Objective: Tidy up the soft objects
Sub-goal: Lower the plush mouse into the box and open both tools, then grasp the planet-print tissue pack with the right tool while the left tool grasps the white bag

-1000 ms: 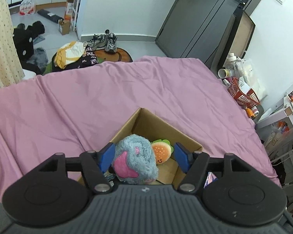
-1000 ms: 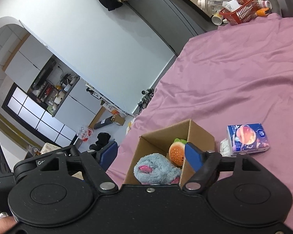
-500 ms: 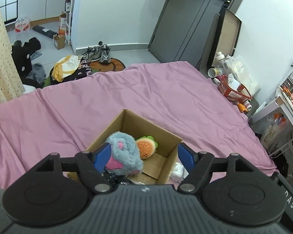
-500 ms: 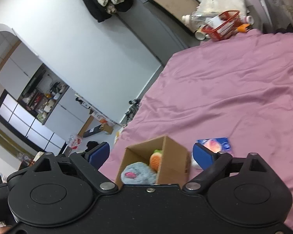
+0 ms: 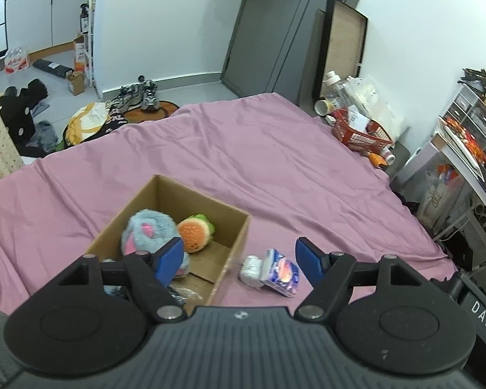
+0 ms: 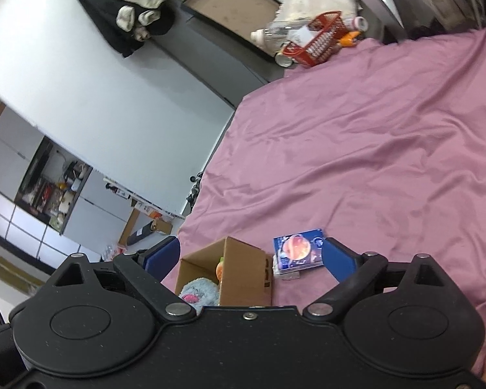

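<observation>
Cardboard box [image 5: 230, 246] holds plush toys [image 5: 149, 230] | tissue pack [image 5: 280, 272] beside it; both hand-held grippers wide, empty

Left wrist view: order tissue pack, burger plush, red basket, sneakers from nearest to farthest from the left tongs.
1. Blue printed tissue pack, on the pink sheet between the open left tongs.
2. Orange burger plush, inside the cardboard box, left.
3. Red plastic basket, far right bedside.
4. Grey sneakers, floor beyond the bed.

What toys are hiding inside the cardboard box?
Inside the cardboard box sit a fluffy blue plush and a burger plush. The left gripper covers the box's near corner.
</observation>
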`<state>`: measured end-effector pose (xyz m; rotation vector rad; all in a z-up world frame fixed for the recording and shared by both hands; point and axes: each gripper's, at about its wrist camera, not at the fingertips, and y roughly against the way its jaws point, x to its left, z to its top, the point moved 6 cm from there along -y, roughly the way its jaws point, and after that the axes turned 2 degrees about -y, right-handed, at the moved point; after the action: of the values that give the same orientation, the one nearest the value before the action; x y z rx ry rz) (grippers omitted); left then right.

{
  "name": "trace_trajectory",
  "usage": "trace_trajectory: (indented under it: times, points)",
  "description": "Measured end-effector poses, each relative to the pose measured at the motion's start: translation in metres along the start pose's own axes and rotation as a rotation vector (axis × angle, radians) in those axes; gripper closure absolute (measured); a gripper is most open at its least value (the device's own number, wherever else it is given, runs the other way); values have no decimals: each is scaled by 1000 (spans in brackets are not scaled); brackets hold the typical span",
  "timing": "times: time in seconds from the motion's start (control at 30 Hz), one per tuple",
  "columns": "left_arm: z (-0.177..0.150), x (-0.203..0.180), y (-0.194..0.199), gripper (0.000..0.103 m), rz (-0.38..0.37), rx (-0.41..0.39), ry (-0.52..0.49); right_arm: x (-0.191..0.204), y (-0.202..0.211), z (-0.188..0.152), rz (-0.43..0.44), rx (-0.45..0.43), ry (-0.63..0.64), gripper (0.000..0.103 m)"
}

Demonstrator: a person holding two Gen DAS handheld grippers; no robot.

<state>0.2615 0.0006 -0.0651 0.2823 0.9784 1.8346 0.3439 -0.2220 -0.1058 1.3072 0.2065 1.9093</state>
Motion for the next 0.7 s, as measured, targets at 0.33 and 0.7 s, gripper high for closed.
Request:
trace_trajectory:
  times: [0.33,0.7]
  points:
    - [-10,-33,-15,29,-16,16,-24,-30,5,12,49,-12,-94,9]
    - [-26,-42,-46,29,-45,61,10,-70,-32,2,22,57,-267,15]
